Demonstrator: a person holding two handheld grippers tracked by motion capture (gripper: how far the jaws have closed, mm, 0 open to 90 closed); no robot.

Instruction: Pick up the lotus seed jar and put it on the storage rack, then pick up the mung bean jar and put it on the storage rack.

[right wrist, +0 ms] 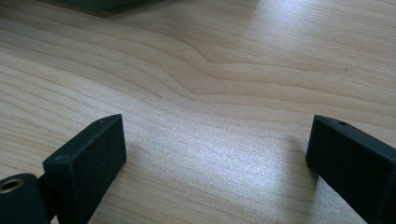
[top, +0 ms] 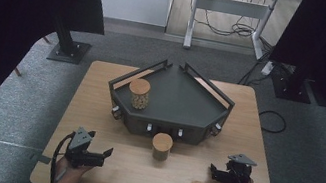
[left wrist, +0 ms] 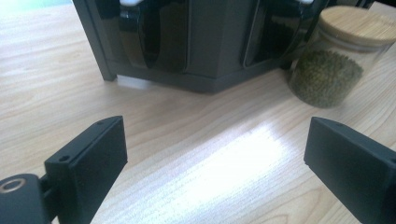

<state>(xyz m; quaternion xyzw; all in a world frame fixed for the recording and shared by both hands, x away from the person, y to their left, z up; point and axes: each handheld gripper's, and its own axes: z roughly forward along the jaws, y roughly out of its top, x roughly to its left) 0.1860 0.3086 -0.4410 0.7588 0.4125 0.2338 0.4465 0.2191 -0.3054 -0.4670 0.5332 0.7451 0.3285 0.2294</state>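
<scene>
Both black two-jaw grippers, left [top: 101, 154] and right [top: 216, 172], are resting spread and empty, bracketing the glass jar with round wooden lid [top: 161, 146] that is standing before the dark angular shelf tray [top: 215, 98], probably awaiting pickup.
</scene>
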